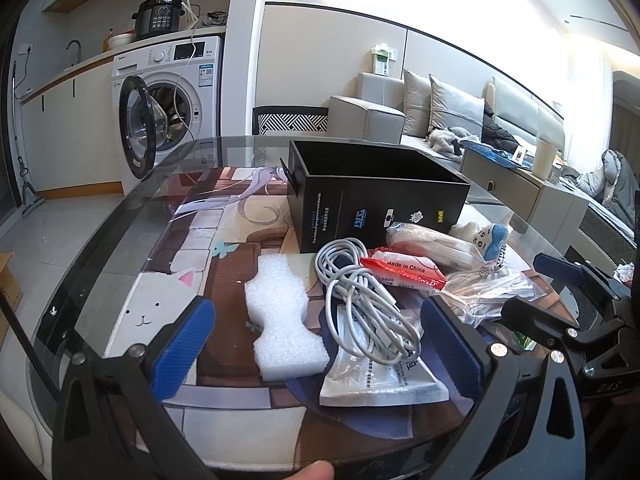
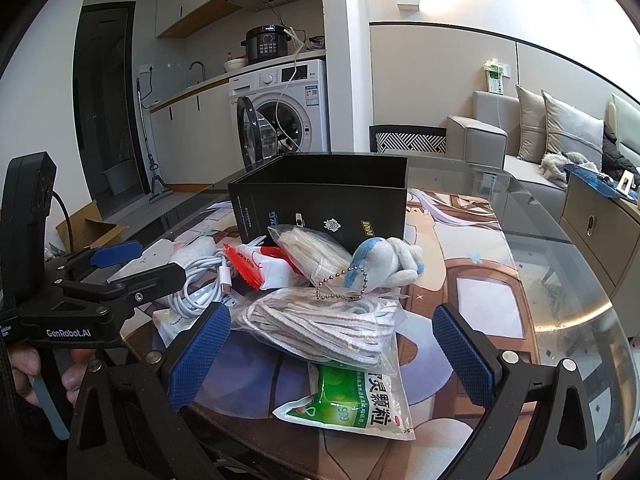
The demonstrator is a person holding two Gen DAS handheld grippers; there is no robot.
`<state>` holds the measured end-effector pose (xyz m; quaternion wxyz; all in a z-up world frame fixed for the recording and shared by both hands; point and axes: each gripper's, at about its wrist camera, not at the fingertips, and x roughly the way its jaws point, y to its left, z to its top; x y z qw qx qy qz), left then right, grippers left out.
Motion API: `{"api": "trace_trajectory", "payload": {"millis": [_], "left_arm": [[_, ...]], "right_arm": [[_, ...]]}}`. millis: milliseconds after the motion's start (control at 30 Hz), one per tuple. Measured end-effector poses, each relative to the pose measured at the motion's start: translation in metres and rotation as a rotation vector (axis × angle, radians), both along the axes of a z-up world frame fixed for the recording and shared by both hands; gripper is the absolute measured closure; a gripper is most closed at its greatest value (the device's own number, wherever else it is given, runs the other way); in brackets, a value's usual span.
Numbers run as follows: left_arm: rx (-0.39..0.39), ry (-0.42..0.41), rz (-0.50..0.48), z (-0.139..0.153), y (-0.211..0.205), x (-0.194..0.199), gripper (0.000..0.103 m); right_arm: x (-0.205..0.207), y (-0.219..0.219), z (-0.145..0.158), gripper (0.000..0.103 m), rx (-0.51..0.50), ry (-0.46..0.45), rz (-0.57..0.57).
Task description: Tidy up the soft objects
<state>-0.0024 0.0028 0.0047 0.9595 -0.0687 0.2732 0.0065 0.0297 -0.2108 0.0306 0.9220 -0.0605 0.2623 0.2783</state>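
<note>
Glass-topped table is carrying an open black box at twelve o'clock, its inside hidden. Left gripper is hovering with jaws wide apart, white foam piece and coiled cable lying between them. Right gripper is gaping over bagged cord and a green packet; plush keychain is sitting beyond at twelve.

"Made in China" red packet, "GenRobot.AI" tongs
</note>
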Motion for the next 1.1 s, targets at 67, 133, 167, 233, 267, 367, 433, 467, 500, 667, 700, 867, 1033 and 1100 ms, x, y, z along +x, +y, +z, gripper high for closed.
{"api": "trace_trajectory", "payload": {"millis": [67,133,167,233,267,367,433,467,500,667,700,867,1033,1100], "left_arm": [[0.000,-0.002,0.002,0.0005,0.0004,-0.0004,0.000],[0.000,-0.002,0.002,0.0006,0.0005,-0.0004,0.000],[0.001,-0.002,0.002,0.0006,0.0006,-0.0005,0.000],[0.003,-0.005,0.003,0.0009,0.0006,-0.0008,0.000],[0.004,-0.005,0.003,0.0008,0.0002,-0.0011,0.000],[0.012,-0.007,0.002,0.0003,-0.0012,-0.0019,0.000],[0.016,-0.006,0.000,0.0004,-0.0021,-0.0018,0.000],[0.016,-0.006,0.000,0.0005,-0.0021,-0.0018,0.000],[0.018,-0.006,-0.001,0.0006,-0.0021,-0.0018,0.000],[0.022,-0.004,0.000,0.0001,-0.0021,-0.0014,0.000],[0.022,-0.004,0.000,-0.0001,-0.0021,-0.0014,0.000],[0.019,-0.002,0.004,-0.0013,-0.0012,-0.0006,0.000],[0.020,-0.003,0.004,-0.0016,-0.0002,-0.0004,0.000],[0.019,-0.003,0.004,-0.0018,-0.0001,-0.0004,0.000]], "right_arm": [[0.0000,0.0001,0.0000,0.000,0.000,0.000,0.000],[-0.0002,0.0002,0.0000,0.000,0.000,0.000,0.000],[-0.0001,0.0002,0.0000,0.000,0.000,-0.001,-0.001],[-0.0002,0.0002,-0.0001,0.000,-0.001,0.000,0.001],[-0.0007,0.0003,0.0002,0.000,-0.001,-0.001,0.000],[-0.0010,0.0004,-0.0002,0.000,-0.005,0.001,0.001],[-0.0013,0.0008,-0.0006,0.000,-0.011,0.001,0.000],[-0.0014,0.0008,-0.0006,0.000,-0.013,0.002,0.000],[-0.0013,0.0008,-0.0011,0.000,-0.012,0.002,0.000],[-0.0014,0.0013,-0.0020,0.000,-0.014,0.008,-0.003],[-0.0004,0.0016,-0.0031,0.000,-0.014,0.009,-0.003],[0.0002,0.0003,-0.0031,0.000,-0.013,0.009,-0.003],[0.0003,0.0000,-0.0034,0.000,-0.011,0.007,-0.004],[0.0000,0.0000,-0.0034,0.000,-0.011,0.007,-0.004]]}}
